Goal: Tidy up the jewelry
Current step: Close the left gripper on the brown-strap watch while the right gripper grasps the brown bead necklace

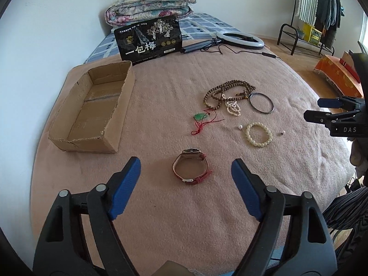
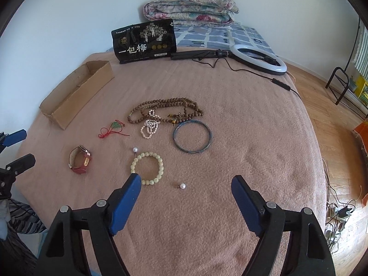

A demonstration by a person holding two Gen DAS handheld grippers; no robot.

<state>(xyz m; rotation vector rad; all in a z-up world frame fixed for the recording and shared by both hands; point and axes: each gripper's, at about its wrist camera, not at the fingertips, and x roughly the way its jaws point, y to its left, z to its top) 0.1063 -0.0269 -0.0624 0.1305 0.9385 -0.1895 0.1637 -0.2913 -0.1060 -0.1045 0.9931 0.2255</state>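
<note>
The left gripper (image 1: 185,179) has its fingers spread, and the red-strap watch (image 1: 192,166) lies on the pink blanket (image 1: 287,161) between the tips, not touched. The right gripper (image 2: 186,197) is also spread wide; a single pearl (image 2: 182,186) lies between its fingers, and the pale bead bracelet (image 2: 148,168) is just at its left fingertip. The cardboard box (image 1: 92,108) sits beyond the left finger.
</note>
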